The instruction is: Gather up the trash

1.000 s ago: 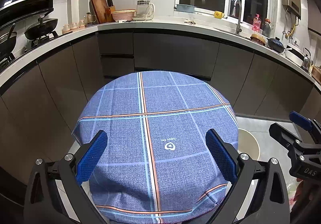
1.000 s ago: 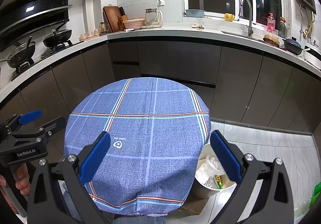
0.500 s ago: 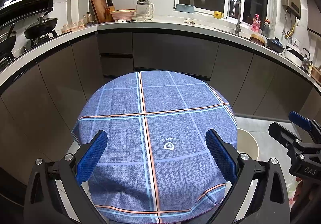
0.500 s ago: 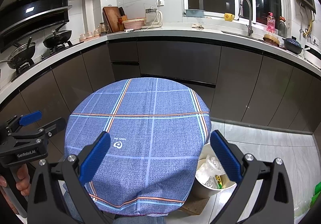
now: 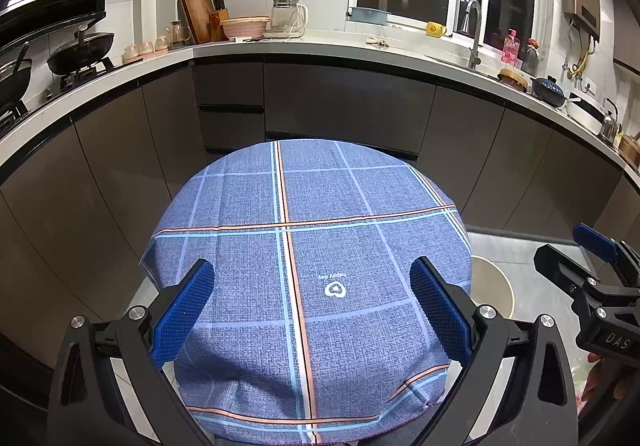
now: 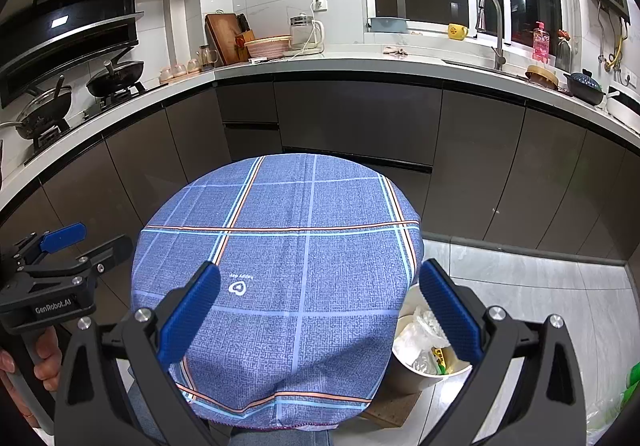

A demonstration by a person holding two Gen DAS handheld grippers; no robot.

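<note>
A cream trash bin [image 6: 416, 374] stands on the pale tiled floor [image 6: 520, 286] just beside a round tabletop, its mouth showing crumpled clear plastic, white wrappers and a scrap of yellow and green; in the left wrist view only its rim [image 5: 494, 286] peeks past the cloth's edge. The tabletop is draped in a blue checked tablecloth [image 5: 304, 246] crossed by orange and light-blue stripes, bare of any litter, with a small white heart logo and the words "happy day" [image 5: 334, 286] printed upside down to the cameras. The left gripper [image 5: 312, 310] hovers low over the near edge of the cloth, its jaws spread wide with blue textured pads [image 5: 182, 310] holding nothing. The right gripper [image 6: 320, 314] hangs level beside it, jaws likewise parted wide and empty, the bin lying under its right finger. In the right wrist view a hand [image 6: 44, 358] grips the left tool's handle, whose black body reads "GenRobot.AI" [image 6: 52, 306]; in the left wrist view the right tool's body shows the letters "DAS" [image 5: 616, 340], the rest cut off. Behind, dark cabinet fronts [image 6: 360, 118] run beneath a white kitchen counter [image 6: 360, 64] carrying a glass kettle [image 6: 304, 32], a cutting board [image 6: 224, 38] and a yellow mug [image 6: 456, 31] by the window.
</note>
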